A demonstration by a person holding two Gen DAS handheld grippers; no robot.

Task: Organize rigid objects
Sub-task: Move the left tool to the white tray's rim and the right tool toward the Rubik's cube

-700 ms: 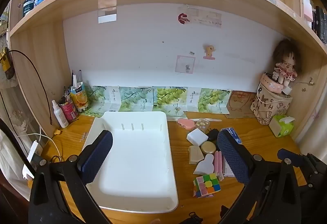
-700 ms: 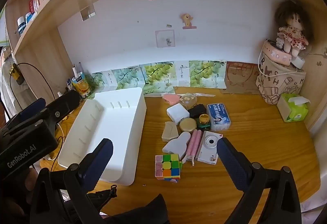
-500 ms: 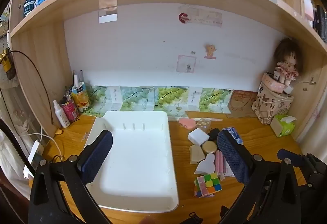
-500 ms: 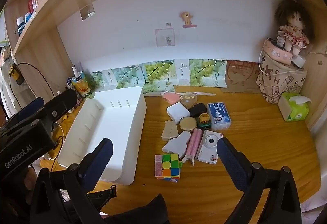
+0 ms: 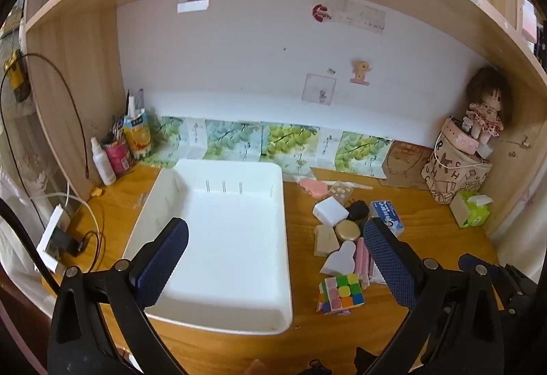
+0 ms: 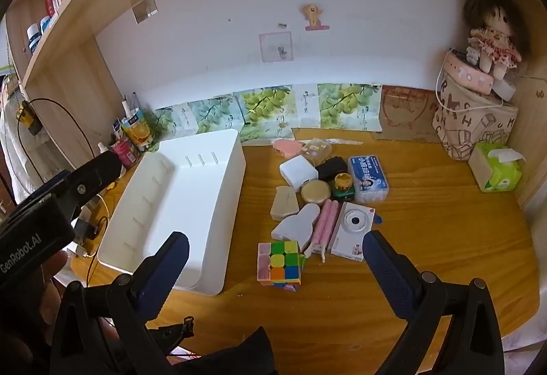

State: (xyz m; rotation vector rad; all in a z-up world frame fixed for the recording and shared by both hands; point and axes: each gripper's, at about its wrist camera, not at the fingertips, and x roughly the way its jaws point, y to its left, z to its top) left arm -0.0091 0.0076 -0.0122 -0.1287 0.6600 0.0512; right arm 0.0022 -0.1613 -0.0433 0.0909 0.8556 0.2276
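On the wooden desk (image 6: 427, 204), I hold both tools above the work with nothing in them: my left gripper (image 5: 275, 264) hangs spread wide over the white tray (image 5: 218, 166), my right gripper (image 6: 275, 274) equally wide over the clutter just beside the tray's right wall. The pile holds a puzzle cube (image 6: 279, 264), a white camera (image 6: 352, 228), pink sticks (image 6: 326, 221), a white bottle-shaped piece (image 6: 295, 224), a round gold tin (image 6: 315, 192), a white block (image 6: 298, 169) and a blue box (image 6: 368, 177). I judge all to be light and stiff; the cube offers flat opposing faces and stands nearest, so I would take it across its sides. The camera looks smooth and probably more delicate, best held by its long edges. Pieces touch one another, so lifting one may disturb its neighbours. A dark object behind the tin is too crowded to identify, and in the left view my finger (image 5: 386, 262) hides the camera.
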